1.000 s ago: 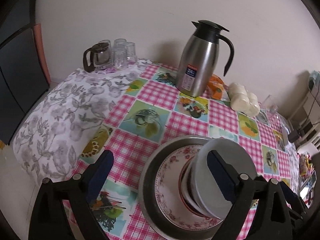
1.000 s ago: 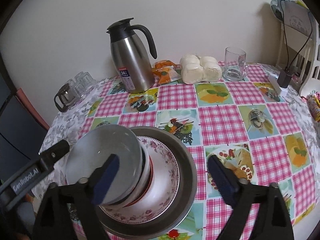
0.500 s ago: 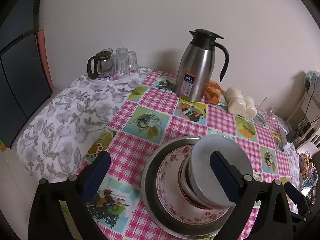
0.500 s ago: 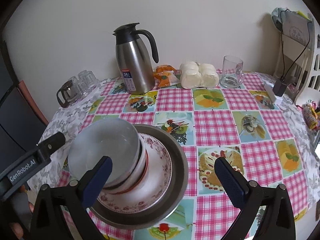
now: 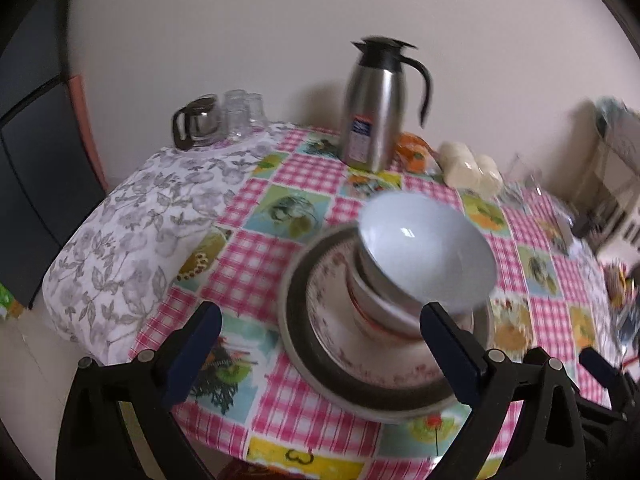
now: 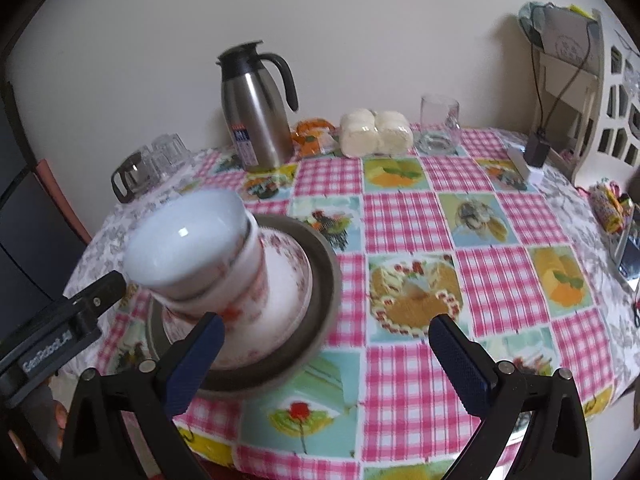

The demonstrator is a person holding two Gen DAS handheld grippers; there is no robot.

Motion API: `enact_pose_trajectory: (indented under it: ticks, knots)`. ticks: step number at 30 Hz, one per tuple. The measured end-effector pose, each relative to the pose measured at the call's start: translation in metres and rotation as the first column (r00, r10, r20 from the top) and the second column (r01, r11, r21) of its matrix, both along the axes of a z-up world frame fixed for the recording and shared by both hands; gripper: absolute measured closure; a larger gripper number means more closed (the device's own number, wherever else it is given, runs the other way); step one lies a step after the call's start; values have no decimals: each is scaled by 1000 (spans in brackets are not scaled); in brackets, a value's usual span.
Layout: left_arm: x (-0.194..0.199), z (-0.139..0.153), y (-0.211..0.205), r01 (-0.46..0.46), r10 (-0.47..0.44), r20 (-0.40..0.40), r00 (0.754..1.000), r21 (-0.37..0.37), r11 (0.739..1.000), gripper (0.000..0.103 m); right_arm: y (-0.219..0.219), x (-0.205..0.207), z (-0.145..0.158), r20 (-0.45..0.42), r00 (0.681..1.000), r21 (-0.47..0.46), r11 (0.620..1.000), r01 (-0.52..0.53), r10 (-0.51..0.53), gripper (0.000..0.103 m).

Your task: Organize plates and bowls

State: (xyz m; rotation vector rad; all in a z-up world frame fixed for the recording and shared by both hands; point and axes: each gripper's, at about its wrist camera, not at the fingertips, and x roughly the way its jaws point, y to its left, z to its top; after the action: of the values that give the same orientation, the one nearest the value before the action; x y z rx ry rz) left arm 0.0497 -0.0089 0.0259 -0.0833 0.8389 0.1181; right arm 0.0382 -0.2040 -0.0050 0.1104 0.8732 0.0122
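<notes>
Left gripper (image 5: 320, 344) open, bowl stack (image 5: 420, 264) beyond its right finger, untouched

Plain cream wall (image 6: 360, 20) behind table (image 6: 404, 216) w/ pink checked cloth, white lattice rack (image 6: 616, 92) at right, dark cabinet (image 5: 36, 184) left.

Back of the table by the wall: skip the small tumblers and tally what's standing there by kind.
Stainless steel thermos jug with black handle: 1
Glass teapot with black handle: 1
Tall clear glass mug: 1
Orange snack packet: 1
Clear-wrapped pack of white rolls: 1
Total: 5
</notes>
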Motion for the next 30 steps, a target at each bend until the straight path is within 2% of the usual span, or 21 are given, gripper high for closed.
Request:
enact_pose_trajectory:
  ticks: [8,19,30]
  knots:
    - [-20,-30,-17,45,-44,-103,994,5,999,3,-16,-17,-30,-68,997,-31,999,30,-32,0]
    - [-28,-62,-18,20,-13,-231,973,27,999,3,-18,-36,-52,-98,995,-80,997,14,-22,0]
    - [-30,-75,-15,-3,21,-283,959,63,998,3,-27,-43,-66,-131,990,-78,996,37,-47,0]
